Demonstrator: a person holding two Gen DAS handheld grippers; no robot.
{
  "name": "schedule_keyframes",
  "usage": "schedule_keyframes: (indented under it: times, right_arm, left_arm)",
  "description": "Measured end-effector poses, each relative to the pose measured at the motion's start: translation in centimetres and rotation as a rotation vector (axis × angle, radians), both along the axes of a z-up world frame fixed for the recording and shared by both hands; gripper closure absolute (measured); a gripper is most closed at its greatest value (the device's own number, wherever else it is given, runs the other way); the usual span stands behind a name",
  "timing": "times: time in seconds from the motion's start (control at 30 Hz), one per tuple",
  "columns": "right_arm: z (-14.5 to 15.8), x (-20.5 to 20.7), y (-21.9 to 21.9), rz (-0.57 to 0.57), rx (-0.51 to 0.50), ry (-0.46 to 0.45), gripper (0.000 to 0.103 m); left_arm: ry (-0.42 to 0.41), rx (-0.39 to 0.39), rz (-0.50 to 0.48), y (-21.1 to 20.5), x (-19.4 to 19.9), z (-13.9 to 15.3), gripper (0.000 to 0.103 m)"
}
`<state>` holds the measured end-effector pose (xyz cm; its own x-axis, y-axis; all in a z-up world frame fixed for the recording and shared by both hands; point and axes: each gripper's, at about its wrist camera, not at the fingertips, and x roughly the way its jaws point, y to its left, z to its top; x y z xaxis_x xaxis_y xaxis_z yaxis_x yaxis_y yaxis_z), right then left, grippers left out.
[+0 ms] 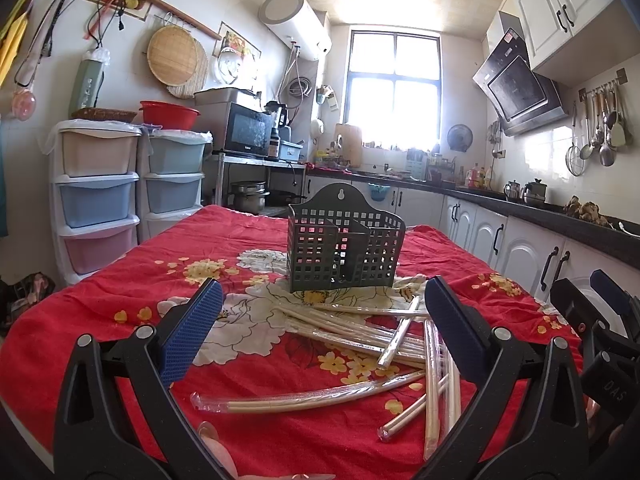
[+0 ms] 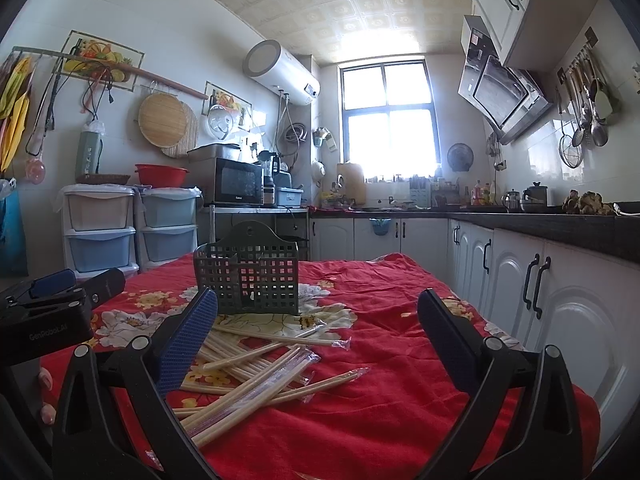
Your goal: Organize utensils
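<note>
**Both grippers wide, nothing held: chopstick pile waits in front of the caddy**

Left wrist view, left to right. Your left gripper (image 1: 324,336) is spread wide and empty, its blue pads clear of everything. Between them, centre to lower right of the frame, lies the pile of wrapped chopsticks (image 1: 360,344), loose and crisscrossed on the red floral tablecloth (image 1: 100,320). Just behind the pile, at mid-frame, stands the dark perforated utensil caddy (image 1: 344,252), upright, with dividers visible and no contents I can make out. The other gripper's body pokes in at the right edge.

Right wrist view. Your right gripper (image 2: 318,332) is also fully spread and holds nothing. The chopsticks (image 2: 256,372) sit lower left of centre, some passing behind the left pad; whether they touch it I cannot tell. The caddy (image 2: 248,280) is left of centre, just beyond the pile.

Handling, as a judgement: the pairs look light, thin and stiff, and the clear plastic sleeves will likely be slick. Take one pair across its middle, on a piece lying on top, so it doesn't pivot or drag its neighbours. Close firmly, since the sleeve may slide on the sticks. The soft cloth gives a little, so you can press down slightly. Drop it end-first into a compartment.
</note>
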<state>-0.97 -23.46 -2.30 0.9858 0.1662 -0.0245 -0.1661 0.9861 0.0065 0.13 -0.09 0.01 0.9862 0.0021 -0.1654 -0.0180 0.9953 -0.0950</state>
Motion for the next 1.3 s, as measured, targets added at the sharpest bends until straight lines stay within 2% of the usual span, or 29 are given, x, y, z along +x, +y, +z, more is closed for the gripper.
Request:
schedule_keyframes:
  times: [1.03, 1.1, 1.3]
  right_arm:
    - [-0.1, 0.3, 0.0, -0.007, 0.004, 0.011, 0.006]
    - [-0.1, 0.3, -0.1, -0.007, 0.002, 0.011, 0.006]
    - [-0.1, 0.8, 0.2, 0.012, -0.012, 0.025, 0.006]
  left_arm:
    - [0.006, -0.002, 0.0, 0.0, 0.1, 0.0, 0.009]
    - [0.009, -0.004, 0.001, 0.0, 0.6, -1.4, 0.009]
    - [0.019, -0.005, 0.0, 0.0, 0.8, -1.9, 0.009]
